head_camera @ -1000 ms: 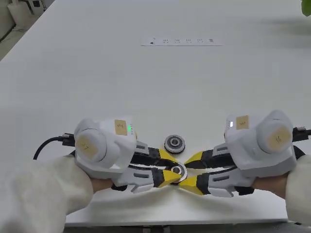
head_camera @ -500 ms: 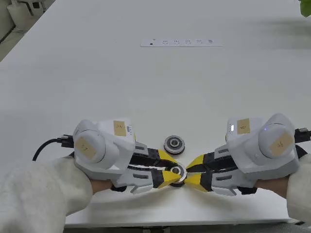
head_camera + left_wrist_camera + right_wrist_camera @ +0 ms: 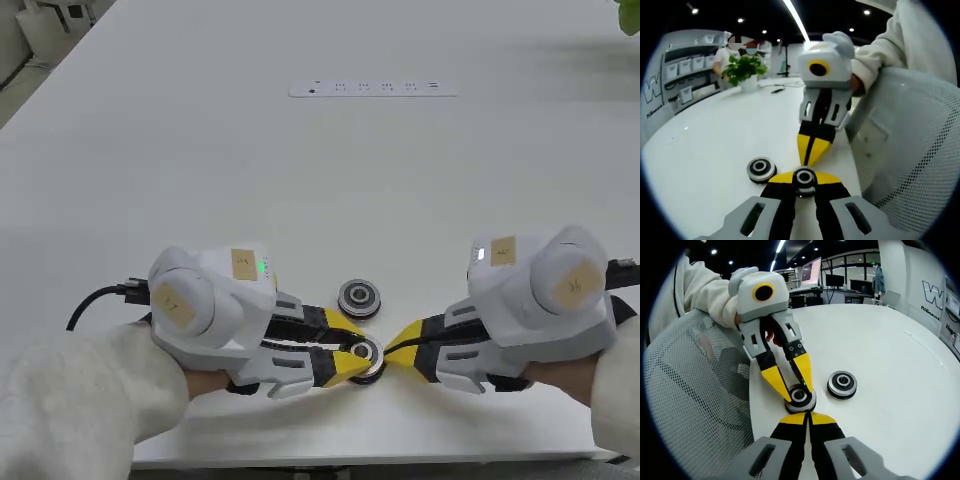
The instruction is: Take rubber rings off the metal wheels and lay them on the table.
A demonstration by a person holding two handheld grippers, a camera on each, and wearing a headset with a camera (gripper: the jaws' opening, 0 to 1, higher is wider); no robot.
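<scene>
A small metal wheel with a black rubber ring sits low over the white table, near its front edge. My left gripper is shut on this wheel, one yellow finger on each side. My right gripper comes from the right, its tips pinched together on the wheel's rubber rim. In the right gripper view, my right gripper meets the wheel from below while the left gripper holds it. A second ringed wheel lies flat just behind.
A white power strip lies far back on the table. A black cable trails from the left gripper. A grey mesh chair stands at the table's front edge. A potted plant stands at the far end.
The right gripper's jaws, open around the held wheel a second ago, have closed together at its rim. The left gripper and the second wheel have stayed put.
</scene>
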